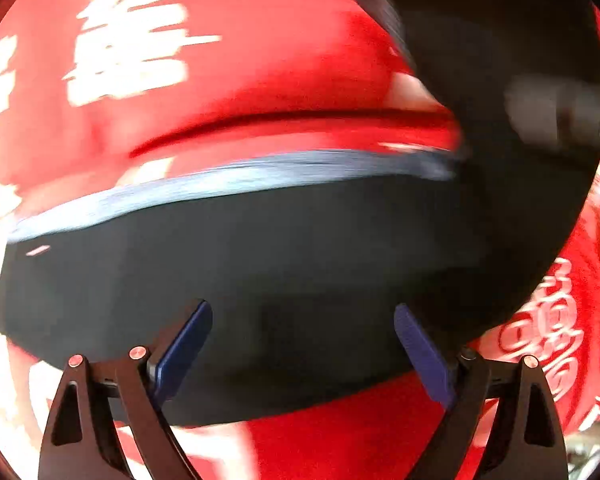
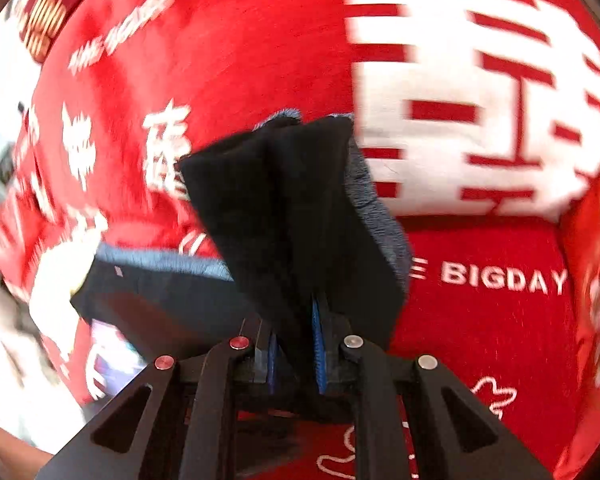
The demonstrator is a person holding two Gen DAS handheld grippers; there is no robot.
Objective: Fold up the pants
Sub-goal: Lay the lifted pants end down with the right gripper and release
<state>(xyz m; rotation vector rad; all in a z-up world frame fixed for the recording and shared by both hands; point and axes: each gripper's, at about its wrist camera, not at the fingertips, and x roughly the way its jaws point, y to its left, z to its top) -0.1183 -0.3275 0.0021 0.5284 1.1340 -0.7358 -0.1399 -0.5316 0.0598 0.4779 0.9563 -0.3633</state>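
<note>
The black pants (image 1: 280, 248) lie flat on a red blanket, a grey-blue fleecy lining (image 1: 228, 180) showing along their far edge. My left gripper (image 1: 302, 312) hovers over them with its blue pads wide apart and nothing between them. In the right wrist view my right gripper (image 2: 294, 320) is shut on a bunched fold of the pants (image 2: 284, 200), which stands up off the blanket with the lining (image 2: 380, 208) showing on its right. The rest of the pants (image 2: 160, 292) trails flat to the left. In the left wrist view that lifted black cloth (image 1: 500, 60) fills the upper right.
The red blanket (image 2: 480, 320) with large white characters and the words "BIGDAY" (image 2: 504, 278) covers the whole surface under the pants. Its edge and a pale floor (image 2: 4, 360) show at the far left of the right wrist view. Both views are motion-blurred.
</note>
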